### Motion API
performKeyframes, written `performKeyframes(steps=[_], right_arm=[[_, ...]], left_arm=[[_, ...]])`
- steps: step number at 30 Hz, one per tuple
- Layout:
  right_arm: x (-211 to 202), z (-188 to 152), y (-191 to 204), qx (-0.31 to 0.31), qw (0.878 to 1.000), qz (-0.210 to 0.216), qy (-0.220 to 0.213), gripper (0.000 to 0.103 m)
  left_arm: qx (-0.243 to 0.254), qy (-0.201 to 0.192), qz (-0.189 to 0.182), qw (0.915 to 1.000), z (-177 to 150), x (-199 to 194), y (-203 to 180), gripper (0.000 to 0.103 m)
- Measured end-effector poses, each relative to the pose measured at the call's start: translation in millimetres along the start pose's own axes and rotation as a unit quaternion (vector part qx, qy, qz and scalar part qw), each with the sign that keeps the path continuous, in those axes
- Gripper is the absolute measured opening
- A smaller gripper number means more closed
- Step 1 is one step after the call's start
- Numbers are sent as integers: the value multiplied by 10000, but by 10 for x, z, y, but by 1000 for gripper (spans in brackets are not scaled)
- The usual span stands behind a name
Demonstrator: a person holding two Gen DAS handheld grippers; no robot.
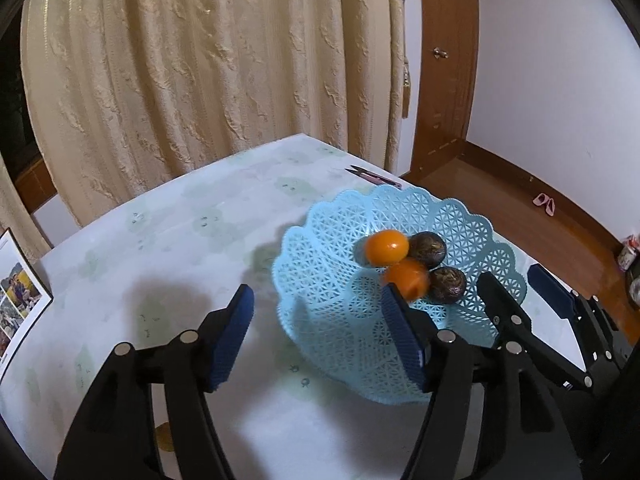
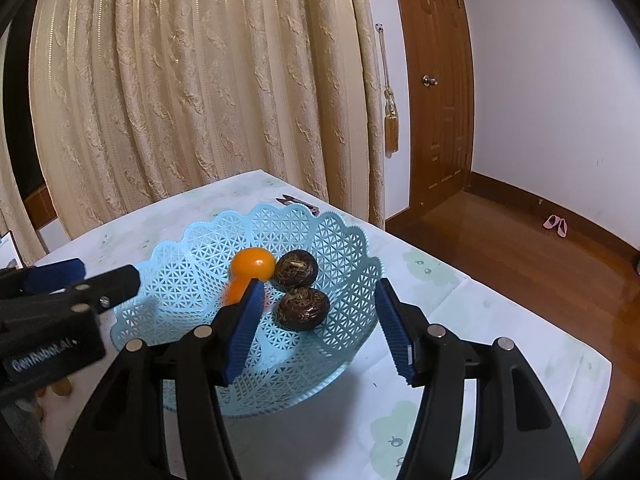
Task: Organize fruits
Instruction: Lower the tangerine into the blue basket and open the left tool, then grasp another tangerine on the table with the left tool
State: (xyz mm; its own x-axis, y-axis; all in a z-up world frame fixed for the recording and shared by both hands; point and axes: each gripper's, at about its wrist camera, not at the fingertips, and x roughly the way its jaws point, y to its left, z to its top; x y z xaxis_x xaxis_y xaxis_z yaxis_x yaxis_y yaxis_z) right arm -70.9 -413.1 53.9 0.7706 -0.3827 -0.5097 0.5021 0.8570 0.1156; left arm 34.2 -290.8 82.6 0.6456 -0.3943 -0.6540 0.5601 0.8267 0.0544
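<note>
A light blue lattice basket (image 1: 320, 240) (image 2: 180, 248) stands on the pale patterned tablecloth. It holds two oranges and two dark brown round fruits. One orange (image 1: 387, 246) (image 2: 253, 264) lies at the back. The other orange (image 1: 406, 278) (image 2: 236, 292) looks blurred just past my left gripper's right fingertip, and no pad touches it. The brown fruits (image 1: 427, 249) (image 1: 448, 284) (image 2: 298, 270) (image 2: 304, 308) lie side by side. My left gripper (image 1: 318, 300) (image 2: 92, 274) is open over the basket's left rim. My right gripper (image 2: 320, 292) (image 1: 520, 280) is open above the nearer brown fruit, its pads clear of it.
Pink-handled snips (image 1: 372, 176) (image 2: 298, 202) lie at the table's far edge by the cream curtain. A framed photo sheet (image 1: 16, 292) sits at the left edge. Right of the table are the wooden floor (image 2: 520, 280), a door and pink slippers (image 2: 556, 224).
</note>
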Motion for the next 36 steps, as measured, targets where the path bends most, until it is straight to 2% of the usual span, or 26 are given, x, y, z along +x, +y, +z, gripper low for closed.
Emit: performKeyframes(steps=[7, 11, 14, 26, 36], right_arm=[[-16, 8, 21, -28, 10000, 17, 10, 60], [-55, 4, 43, -35, 10000, 45, -23, 68], [-86, 9, 70, -33, 9999, 118, -16, 68], [-277, 44, 407, -75, 9963, 851, 82, 69], [-371, 27, 849, -293, 9878, 1497, 309, 70]], left_arm=[[-221, -10, 225, 9995, -47, -98, 215, 81], [-281, -34, 361, 9989, -101, -169, 332, 85], [-365, -45, 443, 9983, -166, -244, 446, 86], [-765, -50, 937, 9926, -453, -635, 1080, 86], [-1316, -24, 1468, 9804, -866, -1048, 1782, 86]])
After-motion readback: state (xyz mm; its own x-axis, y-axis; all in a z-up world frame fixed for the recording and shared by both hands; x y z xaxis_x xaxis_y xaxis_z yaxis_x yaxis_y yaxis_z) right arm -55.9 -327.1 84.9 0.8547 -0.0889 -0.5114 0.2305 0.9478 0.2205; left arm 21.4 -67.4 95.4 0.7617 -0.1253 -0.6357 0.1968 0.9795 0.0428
